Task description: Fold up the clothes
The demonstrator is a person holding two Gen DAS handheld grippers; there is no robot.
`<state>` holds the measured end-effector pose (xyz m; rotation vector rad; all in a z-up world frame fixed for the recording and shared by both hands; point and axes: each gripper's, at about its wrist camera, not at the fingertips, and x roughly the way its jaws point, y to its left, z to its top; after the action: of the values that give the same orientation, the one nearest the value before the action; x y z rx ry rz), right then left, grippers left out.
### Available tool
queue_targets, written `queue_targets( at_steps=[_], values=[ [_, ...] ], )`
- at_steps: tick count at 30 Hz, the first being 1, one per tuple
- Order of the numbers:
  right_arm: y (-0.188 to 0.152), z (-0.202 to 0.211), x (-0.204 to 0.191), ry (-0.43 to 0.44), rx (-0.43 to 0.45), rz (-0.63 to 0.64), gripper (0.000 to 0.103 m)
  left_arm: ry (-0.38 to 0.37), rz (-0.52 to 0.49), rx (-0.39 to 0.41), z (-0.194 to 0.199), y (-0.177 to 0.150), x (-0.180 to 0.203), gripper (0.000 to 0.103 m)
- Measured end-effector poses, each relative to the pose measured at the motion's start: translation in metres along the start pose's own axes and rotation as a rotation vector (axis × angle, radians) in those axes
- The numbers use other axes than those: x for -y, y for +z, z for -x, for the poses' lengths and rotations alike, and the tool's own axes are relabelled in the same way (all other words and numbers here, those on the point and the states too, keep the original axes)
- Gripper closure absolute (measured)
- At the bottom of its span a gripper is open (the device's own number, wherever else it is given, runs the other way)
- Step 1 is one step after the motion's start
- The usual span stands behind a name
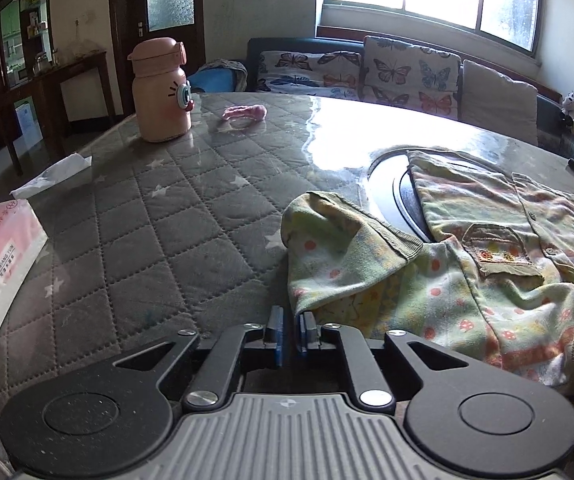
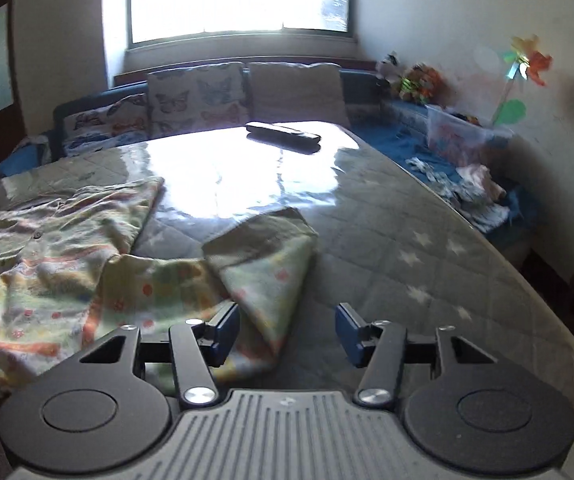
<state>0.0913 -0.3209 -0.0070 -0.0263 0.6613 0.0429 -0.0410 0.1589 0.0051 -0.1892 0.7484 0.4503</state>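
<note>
Patterned shirt (image 1: 487, 264) lying spread on table (image 1: 167, 220), soft, light, floppy. Left gripper (image 1: 290, 330) pinching its sleeve (image 1: 327, 248) edge; right gripper (image 2: 287, 330) gaping wide, straddling other sleeve (image 2: 271, 264) at 12 o'clock. Best grabbing cuffs, hems.

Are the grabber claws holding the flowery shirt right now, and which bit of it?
The left gripper is pinching the flowery shirt by the edge of its folded-over sleeve. The right gripper is open, holding nothing.
</note>
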Motion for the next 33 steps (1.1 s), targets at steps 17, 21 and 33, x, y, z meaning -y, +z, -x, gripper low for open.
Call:
queue_targets(
  at_steps=[17, 21, 33],
  values=[
    [0.02, -0.05, 0.031, -0.231, 0.019, 0.032, 0.023, 0.084, -0.027, 0.045, 0.004, 0.013, -0.003, 0.02],
    [0.018, -0.037, 0.048, -0.26, 0.033, -0.015, 0.023, 0.09, -0.059, 0.071, 0.006, 0.018, 0.005, 0.015],
    [0.022, -0.065, 0.002, 0.067, -0.03, -0.02, 0.02, 0.094, -0.182, 0.079, -0.007, 0.021, 0.027, 0.005]
  ],
)
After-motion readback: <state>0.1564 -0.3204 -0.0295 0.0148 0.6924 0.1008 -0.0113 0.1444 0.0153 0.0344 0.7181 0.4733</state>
